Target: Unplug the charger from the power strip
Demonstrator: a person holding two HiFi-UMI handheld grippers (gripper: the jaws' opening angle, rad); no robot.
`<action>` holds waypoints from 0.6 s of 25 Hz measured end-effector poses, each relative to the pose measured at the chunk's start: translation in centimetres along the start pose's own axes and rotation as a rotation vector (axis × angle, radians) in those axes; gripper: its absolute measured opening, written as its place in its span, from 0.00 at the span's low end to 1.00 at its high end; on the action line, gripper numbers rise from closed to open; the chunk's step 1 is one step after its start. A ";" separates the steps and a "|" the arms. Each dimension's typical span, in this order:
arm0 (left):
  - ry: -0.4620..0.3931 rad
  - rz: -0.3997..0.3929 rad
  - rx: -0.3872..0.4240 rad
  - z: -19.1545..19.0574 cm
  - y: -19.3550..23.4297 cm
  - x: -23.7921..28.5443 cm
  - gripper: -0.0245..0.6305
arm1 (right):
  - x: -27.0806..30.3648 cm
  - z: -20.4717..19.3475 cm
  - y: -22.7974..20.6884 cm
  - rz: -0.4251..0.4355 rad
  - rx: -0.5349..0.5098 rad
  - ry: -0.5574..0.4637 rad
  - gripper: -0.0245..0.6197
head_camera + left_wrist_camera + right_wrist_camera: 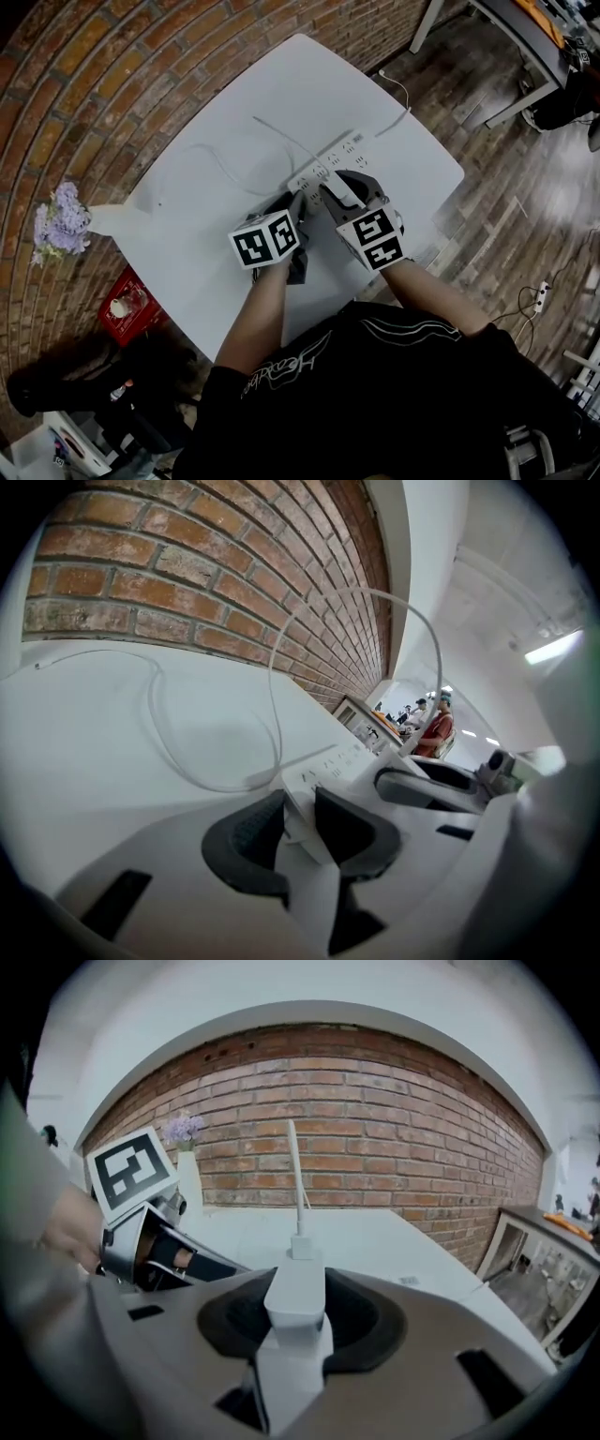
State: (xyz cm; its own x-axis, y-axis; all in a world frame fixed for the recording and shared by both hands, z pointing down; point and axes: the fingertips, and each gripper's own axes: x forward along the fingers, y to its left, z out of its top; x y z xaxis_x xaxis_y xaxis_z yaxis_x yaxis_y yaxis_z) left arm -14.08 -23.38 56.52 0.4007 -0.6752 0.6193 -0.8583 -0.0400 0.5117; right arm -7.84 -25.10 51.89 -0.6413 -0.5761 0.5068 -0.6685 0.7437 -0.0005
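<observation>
Right gripper [298,1327] jaws clamp the boxy, smooth white charger [296,1290], and a thin cable [294,1171] rises from it; only this view shows the grip. Left gripper [298,819] jaws clamp the near end of the power strip [339,759]. The head view hides both grips and shows the charger's gripper right at that end of the long strip on the white bench [281,84]. Rough brick wall [375,1162] beyond the strip.
</observation>
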 end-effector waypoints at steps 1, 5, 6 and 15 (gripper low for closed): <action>0.000 0.001 -0.001 0.0 0.0 0.0 0.19 | 0.0 0.0 0.2 -0.007 -0.024 0.002 0.22; 0.004 0.007 -0.004 -0.1 0.2 0.0 0.19 | -0.1 0.0 -0.1 0.008 0.020 -0.001 0.22; 0.001 0.005 -0.003 0.0 0.1 0.0 0.19 | -0.1 0.0 -0.2 0.017 0.043 -0.001 0.22; -0.002 0.008 0.003 0.1 -0.1 0.2 0.20 | -2.5 5.8 -0.5 0.010 -0.068 -0.145 0.22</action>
State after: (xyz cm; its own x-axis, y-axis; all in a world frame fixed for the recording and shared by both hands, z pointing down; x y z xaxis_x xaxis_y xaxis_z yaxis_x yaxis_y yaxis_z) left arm -13.91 -23.57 56.54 0.3933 -0.6771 0.6219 -0.8624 -0.0372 0.5049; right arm -8.11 -25.95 45.62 -0.6985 -0.6081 0.3772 -0.6382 0.7678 0.0560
